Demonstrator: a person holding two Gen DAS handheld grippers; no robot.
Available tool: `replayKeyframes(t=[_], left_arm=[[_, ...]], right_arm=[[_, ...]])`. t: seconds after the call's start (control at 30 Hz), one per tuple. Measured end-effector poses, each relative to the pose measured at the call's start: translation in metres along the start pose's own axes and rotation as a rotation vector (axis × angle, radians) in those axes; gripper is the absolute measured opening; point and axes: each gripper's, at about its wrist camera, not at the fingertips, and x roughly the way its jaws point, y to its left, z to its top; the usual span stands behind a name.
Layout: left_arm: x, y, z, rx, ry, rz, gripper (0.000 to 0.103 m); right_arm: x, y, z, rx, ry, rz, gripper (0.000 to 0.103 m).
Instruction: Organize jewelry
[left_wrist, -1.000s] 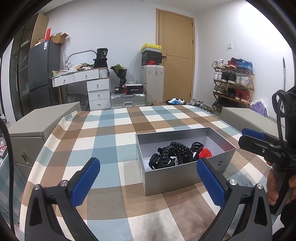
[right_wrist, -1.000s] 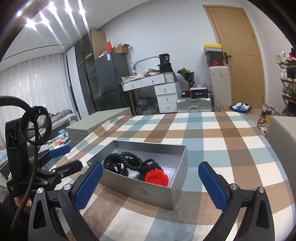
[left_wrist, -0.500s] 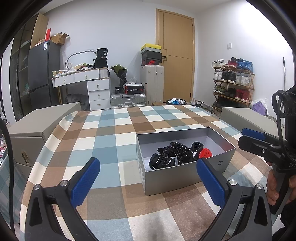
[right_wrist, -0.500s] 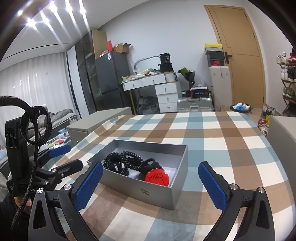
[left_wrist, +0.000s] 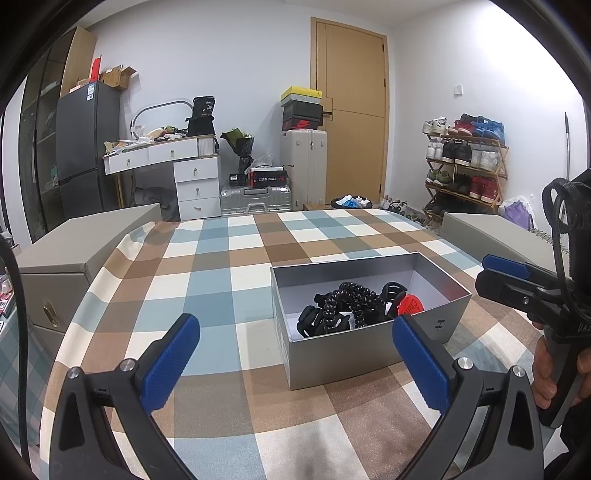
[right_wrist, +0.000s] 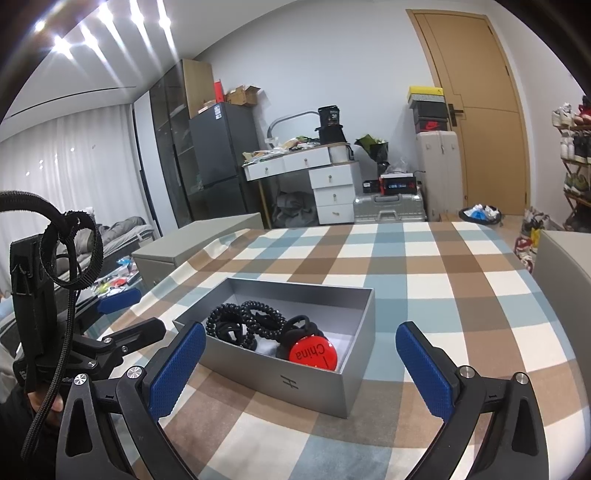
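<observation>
We judge the sorting not yet begun: our left tongs (left_wrist: 295, 354) hover wide open and empty short of the grey box (left_wrist: 347, 349) on the checked desk (left_wrist: 207, 280), and our right tongs (right_wrist: 301, 363) gape empty too. Next we must reach in for one piece. Inside lie tangled black coiled bands (right_wrist: 245, 323) and, rightmost, a red "China" badge (right_wrist: 313, 354).
</observation>
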Motion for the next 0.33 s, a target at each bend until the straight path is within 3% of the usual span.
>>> replayKeyframes(t=[0.33], left_arm=[[-0.0003, 0.0007, -0.0003, 0.000, -0.007, -0.002, 0.102]], right_arm=[[-0.0001, -0.0002, 0.0001, 0.000, 0.001, -0.001, 0.103]])
